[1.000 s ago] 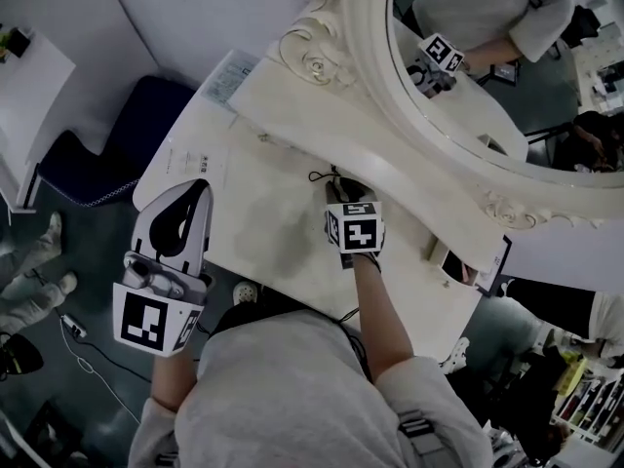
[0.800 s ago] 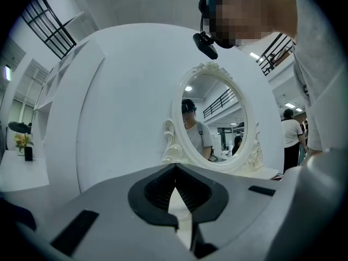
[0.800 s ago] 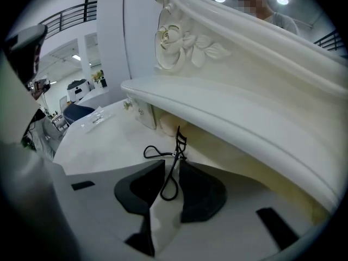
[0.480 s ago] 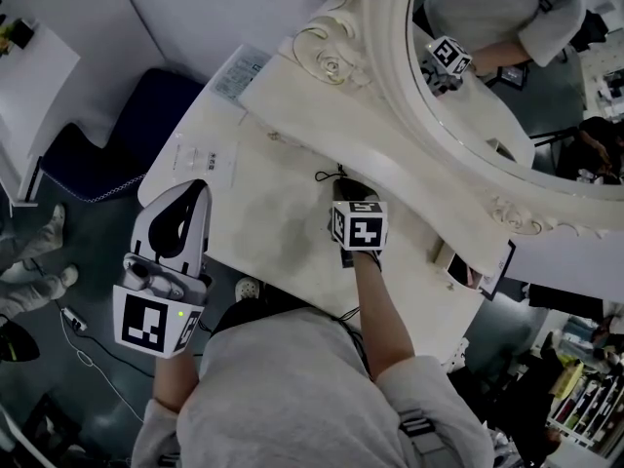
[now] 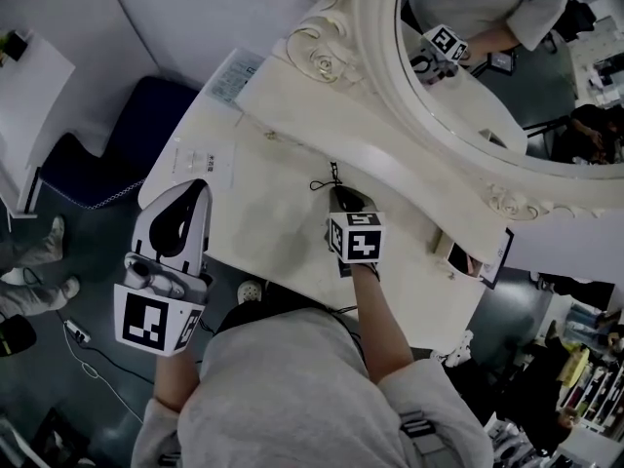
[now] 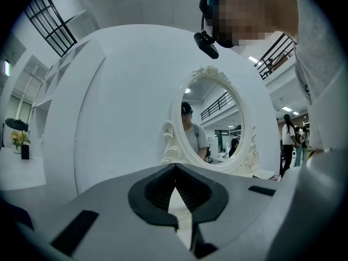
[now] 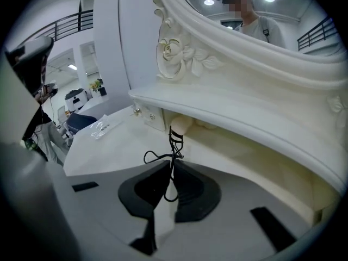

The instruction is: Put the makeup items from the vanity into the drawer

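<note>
A black eyelash curler lies at the middle of the white vanity top, just in front of the low shelf under the mirror. My right gripper is shut on its handle loops, and the curler's head points toward the shelf. In the head view the curler sticks out beyond the right gripper. My left gripper hovers at the vanity's left front edge. Its jaws are shut with nothing between them, and in the left gripper view the left gripper faces the mirror.
An oval mirror in an ornate white frame stands at the back. A clear packet lies on the left of the top, and a small box at the right end. A pale round puff sits under the shelf. A dark chair stands left.
The head camera has shifted slightly. The right gripper, still shut on the curler, has drawn back a little toward the person. The left gripper has stayed in place.
</note>
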Demonstrator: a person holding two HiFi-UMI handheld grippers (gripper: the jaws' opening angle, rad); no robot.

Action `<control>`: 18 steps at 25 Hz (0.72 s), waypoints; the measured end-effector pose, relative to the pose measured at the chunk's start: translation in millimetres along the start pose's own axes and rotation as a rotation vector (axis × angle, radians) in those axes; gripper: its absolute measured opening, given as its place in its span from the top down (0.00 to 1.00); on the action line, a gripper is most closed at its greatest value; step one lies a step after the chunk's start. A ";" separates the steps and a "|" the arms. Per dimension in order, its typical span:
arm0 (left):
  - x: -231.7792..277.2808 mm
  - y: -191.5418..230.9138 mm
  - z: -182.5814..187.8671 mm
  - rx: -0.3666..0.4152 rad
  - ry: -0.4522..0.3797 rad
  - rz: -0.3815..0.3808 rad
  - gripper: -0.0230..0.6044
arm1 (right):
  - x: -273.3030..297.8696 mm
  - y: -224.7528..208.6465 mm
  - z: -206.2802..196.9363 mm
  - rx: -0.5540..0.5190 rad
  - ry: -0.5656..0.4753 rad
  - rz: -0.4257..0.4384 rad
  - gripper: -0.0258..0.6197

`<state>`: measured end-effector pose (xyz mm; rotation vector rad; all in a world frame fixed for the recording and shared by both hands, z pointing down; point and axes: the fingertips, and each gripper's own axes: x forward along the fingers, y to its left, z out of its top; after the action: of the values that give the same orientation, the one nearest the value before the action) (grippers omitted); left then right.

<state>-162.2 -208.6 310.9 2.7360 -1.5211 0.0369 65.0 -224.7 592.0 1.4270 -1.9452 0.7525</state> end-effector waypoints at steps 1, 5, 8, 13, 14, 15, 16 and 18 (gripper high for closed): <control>-0.2 -1.5 0.4 0.000 -0.002 -0.007 0.94 | -3.7 1.0 0.8 0.002 -0.010 0.000 0.91; -0.9 -7.8 2.9 0.002 -0.013 -0.037 0.94 | -19.7 6.6 8.8 0.017 -0.066 0.006 0.91; -2.2 -12.8 5.4 0.003 -0.022 -0.059 0.94 | -34.3 11.0 16.8 0.031 -0.112 0.009 0.91; -4.9 -22.5 9.1 0.004 -0.036 -0.093 0.94 | -63.1 16.8 33.3 0.046 -0.201 0.011 0.91; -5.6 -24.8 9.7 0.004 -0.039 -0.100 0.94 | -68.9 17.8 36.4 0.046 -0.218 0.011 0.91; -6.3 -27.2 10.3 0.004 -0.042 -0.107 0.94 | -74.9 18.6 39.3 0.046 -0.236 0.010 0.91; -6.9 -29.6 10.9 0.005 -0.044 -0.115 0.94 | -81.0 19.3 42.1 0.047 -0.253 0.009 0.91; -8.1 -34.1 12.4 0.005 -0.050 -0.128 0.94 | -93.4 20.6 47.6 0.053 -0.288 0.007 0.91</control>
<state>-137.4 -184.0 298.4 2.8521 -1.3542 -0.0293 60.9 -196.9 488.9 1.6358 -2.1598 0.6331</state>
